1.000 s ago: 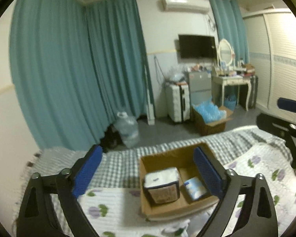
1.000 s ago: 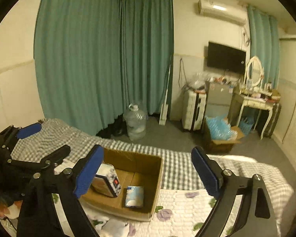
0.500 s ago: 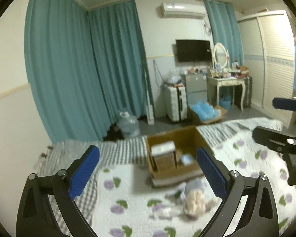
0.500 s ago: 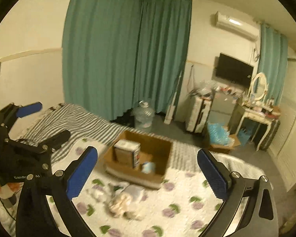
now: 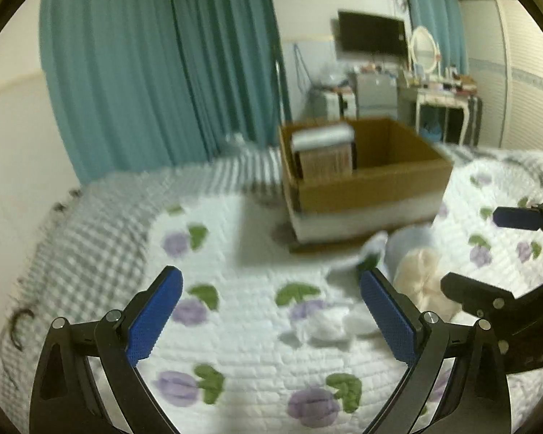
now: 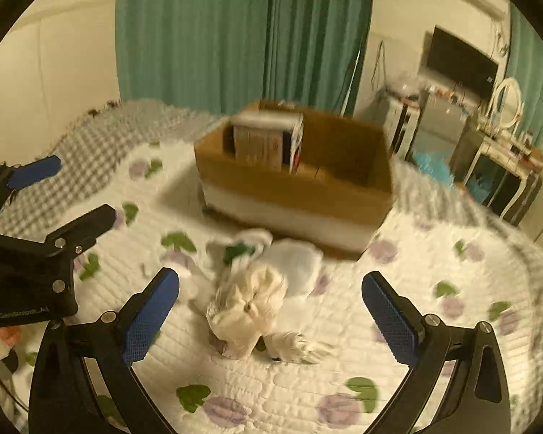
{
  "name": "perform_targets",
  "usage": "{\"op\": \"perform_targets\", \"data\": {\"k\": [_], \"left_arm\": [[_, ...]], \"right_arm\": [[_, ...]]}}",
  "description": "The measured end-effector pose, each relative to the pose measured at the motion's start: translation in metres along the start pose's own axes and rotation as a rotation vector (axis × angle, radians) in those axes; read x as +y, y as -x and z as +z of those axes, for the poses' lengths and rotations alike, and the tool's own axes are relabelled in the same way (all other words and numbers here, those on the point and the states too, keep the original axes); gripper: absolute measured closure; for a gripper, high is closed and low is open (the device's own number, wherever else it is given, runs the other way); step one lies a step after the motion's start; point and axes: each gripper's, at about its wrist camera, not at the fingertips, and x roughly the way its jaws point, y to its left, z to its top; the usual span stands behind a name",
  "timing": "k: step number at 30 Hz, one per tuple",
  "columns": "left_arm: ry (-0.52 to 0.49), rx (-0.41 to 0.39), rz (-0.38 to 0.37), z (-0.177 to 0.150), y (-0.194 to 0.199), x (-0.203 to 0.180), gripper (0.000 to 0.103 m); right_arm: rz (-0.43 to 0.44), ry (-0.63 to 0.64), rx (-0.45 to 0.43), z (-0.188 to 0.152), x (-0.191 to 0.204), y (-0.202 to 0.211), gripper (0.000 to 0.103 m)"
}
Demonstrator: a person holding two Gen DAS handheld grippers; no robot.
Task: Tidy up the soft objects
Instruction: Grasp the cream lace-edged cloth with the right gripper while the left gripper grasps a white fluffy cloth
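Observation:
A cream plush toy (image 6: 248, 303) lies on the flowered quilt with a pale blue soft item (image 6: 295, 266) and a white-and-green one (image 6: 240, 247) behind it. In the left wrist view the plush (image 5: 421, 282) lies to the right. A cardboard box (image 6: 297, 184) stands behind them with a tissue pack (image 6: 264, 141) upright inside; the box (image 5: 365, 177) also shows in the left wrist view. My right gripper (image 6: 269, 311) is open and empty, low over the plush. My left gripper (image 5: 271, 311) is open and empty over small white soft bits (image 5: 325, 323).
The quilt (image 6: 398, 361) covers the bed, with a grey checked blanket (image 5: 90, 238) at the far side. Teal curtains (image 5: 155, 65) hang behind. A dresser (image 5: 441, 105) and suitcase stand beyond the bed. Each gripper shows at the other view's edge.
Both grippers have dropped lower and closer to the quilt. The box and soft items now look larger, and the plush lies between the right gripper's fingers. Both stay open.

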Motion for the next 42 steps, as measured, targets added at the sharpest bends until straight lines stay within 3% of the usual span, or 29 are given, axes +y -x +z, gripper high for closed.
{"op": "perform_targets", "data": {"k": [3, 8, 11, 13, 15, 18, 29, 32, 36, 42], "left_arm": [[-0.010, 0.066, 0.009, -0.007, -0.024, -0.001, 0.002], [0.017, 0.092, -0.020, -0.016, -0.034, 0.004, 0.002], [-0.002, 0.101, -0.003, -0.021, -0.040, 0.001, 0.002], [-0.011, 0.111, -0.012, -0.023, -0.041, -0.002, 0.002], [-0.018, 0.128, -0.053, -0.025, -0.041, -0.007, 0.002], [-0.032, 0.149, -0.113, -0.028, -0.043, -0.014, 0.002], [-0.025, 0.236, -0.195, -0.033, -0.080, -0.030, 0.005], [0.015, 0.252, -0.250, -0.033, -0.088, -0.027, 0.020], [0.034, 0.276, -0.313, -0.035, -0.089, -0.023, 0.057], [-0.011, 0.249, -0.282, -0.039, -0.070, -0.024, 0.062]], "right_arm": [[0.000, 0.014, 0.023, -0.013, 0.004, -0.024, 0.002], [0.033, 0.042, 0.052, -0.022, 0.012, -0.051, 0.006], [0.039, 0.055, 0.101, -0.028, 0.016, -0.071, 0.026], [0.036, 0.050, 0.121, -0.033, 0.015, -0.079, 0.032], [-0.007, 0.066, 0.116, -0.036, 0.016, -0.080, 0.059], [-0.004, 0.034, 0.098, -0.034, 0.007, -0.071, 0.074], [0.010, -0.110, -0.004, -0.023, -0.037, -0.034, 0.076], [0.001, -0.131, 0.011, -0.025, -0.043, -0.039, 0.076], [0.003, -0.125, 0.014, -0.025, -0.041, -0.040, 0.076], [0.006, -0.124, -0.011, -0.026, -0.038, -0.029, 0.076]]}}
